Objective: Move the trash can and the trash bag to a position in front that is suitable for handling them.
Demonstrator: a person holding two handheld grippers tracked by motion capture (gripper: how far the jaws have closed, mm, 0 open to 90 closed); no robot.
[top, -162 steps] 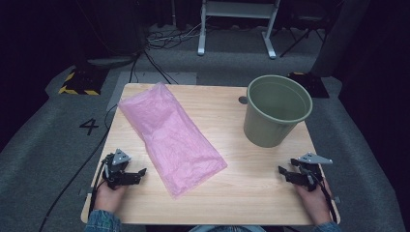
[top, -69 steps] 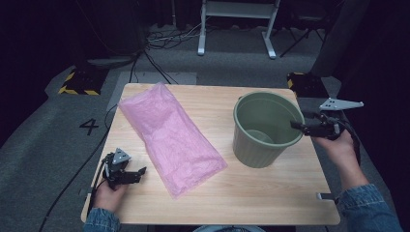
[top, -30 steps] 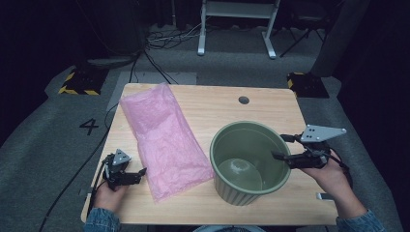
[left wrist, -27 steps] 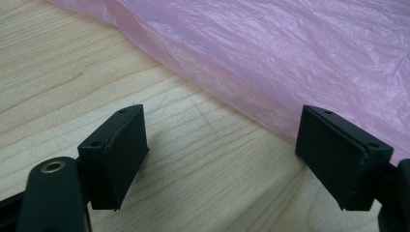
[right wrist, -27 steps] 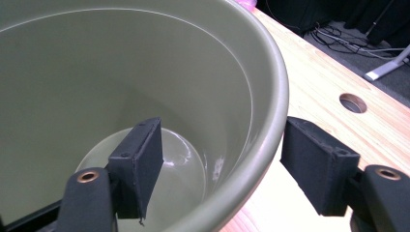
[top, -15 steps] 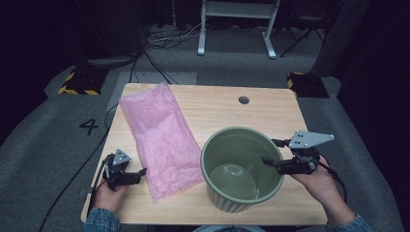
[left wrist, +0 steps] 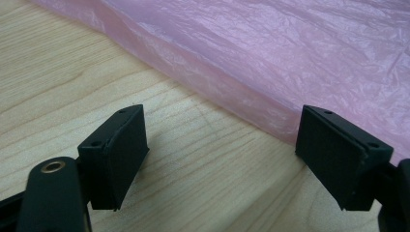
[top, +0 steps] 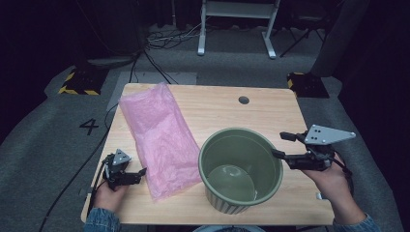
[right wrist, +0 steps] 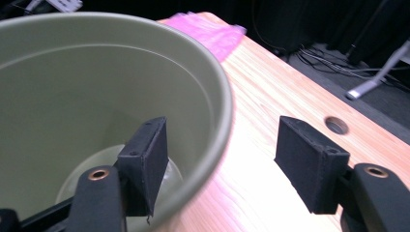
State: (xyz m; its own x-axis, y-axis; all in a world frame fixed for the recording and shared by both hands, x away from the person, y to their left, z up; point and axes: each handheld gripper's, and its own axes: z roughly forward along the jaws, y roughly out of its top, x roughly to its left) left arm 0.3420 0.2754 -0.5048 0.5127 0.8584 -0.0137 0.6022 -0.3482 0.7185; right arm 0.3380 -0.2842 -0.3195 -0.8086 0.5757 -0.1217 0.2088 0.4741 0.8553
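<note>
Right tool [top: 281, 145] jaws apart astride green bucket [top: 240, 169] rim, closing; pink bag [top: 159, 137] beyond, beside gaping left tool [top: 140, 172].

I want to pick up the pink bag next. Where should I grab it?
Grab the pink bag at its near long edge, coming in low from the left, where the left gripper waits open. The bag lies flat on the table, so one jaw must slide under that edge.

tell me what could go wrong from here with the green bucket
The right gripper has its jaws straddling the green bucket rim, closing but not yet pinching it. Lifting now could let it slip or tip. The bucket also sits close to the pink bag, so sliding it left may drag or crumple the plastic.
</note>
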